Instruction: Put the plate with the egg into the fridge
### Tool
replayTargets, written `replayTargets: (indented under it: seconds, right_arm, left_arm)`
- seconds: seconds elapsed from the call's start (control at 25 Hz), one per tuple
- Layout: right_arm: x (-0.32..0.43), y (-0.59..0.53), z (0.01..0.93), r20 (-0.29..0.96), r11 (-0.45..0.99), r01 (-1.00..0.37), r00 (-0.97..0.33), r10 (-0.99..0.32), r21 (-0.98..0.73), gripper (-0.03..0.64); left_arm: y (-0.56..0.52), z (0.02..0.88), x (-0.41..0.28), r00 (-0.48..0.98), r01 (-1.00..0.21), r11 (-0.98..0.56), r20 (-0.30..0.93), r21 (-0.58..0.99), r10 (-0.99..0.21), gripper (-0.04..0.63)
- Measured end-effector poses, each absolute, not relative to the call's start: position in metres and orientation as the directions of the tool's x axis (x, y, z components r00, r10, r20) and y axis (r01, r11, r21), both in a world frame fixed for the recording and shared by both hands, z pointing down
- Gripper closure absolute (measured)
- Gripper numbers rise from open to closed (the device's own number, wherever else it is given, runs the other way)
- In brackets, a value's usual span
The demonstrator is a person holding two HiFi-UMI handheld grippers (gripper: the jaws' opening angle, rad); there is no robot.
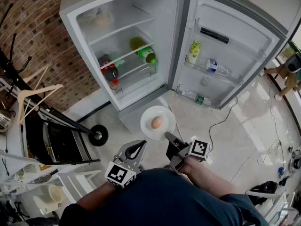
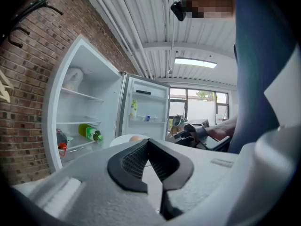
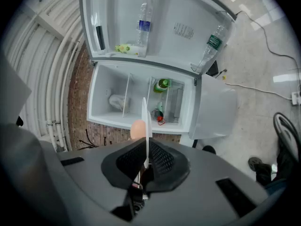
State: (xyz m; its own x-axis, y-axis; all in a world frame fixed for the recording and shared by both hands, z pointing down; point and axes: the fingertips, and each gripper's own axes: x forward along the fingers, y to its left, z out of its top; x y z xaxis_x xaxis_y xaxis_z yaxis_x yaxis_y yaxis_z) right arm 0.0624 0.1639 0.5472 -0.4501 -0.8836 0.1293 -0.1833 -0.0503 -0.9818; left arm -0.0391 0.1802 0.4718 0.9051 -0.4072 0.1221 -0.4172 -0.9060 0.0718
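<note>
A white plate with a brown egg on it hangs level just in front of the open fridge, below its lowest shelf. My right gripper is shut on the plate's near rim. In the right gripper view the plate shows edge-on between the pads, with the egg beside it. My left gripper hovers to the left of the plate, apart from it. In its own view the left gripper is shut with nothing in it.
The fridge shelves hold a green bottle and a dark red-capped jar. Bottles stand in the open door on the right. A black rack and hangers stand to the left. Cables lie on the floor, and a person is at far right.
</note>
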Motion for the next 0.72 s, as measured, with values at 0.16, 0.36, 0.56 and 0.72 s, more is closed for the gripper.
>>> replayTargets:
  seconds: [0.16, 0.36, 0.56, 0.72]
  right_arm:
    - [0.064, 0.169, 0.546, 0.138, -0.058, -0.187, -0.452, -0.881, -0.981, 0.595]
    - [0.064, 0.171, 0.545, 0.129, -0.056, -0.171, -0.458, -0.880, -0.984, 0.595]
    - [0.068, 0.171, 0.545, 0.137, -0.059, -0.180, -0.460, -0.877, -0.982, 0.595]
    - [0.072, 0.173, 0.544, 0.132, -0.051, -0.177, -0.479, -0.868, -0.983, 0.595]
  left_arm:
    - [0.184, 0.471, -0.038, 0.903, -0.422, -0.903, 0.126, 0.079, -0.411, 0.591]
    - [0.187, 0.471, -0.036, 0.902, -0.426, -0.901, 0.122, 0.080, -0.415, 0.591]
    - [0.189, 0.469, -0.033, 0.895, -0.439, -0.895, 0.126, 0.076, -0.428, 0.591]
    - [0.193, 0.467, -0.026, 0.887, -0.454, -0.888, 0.133, 0.071, -0.443, 0.591]
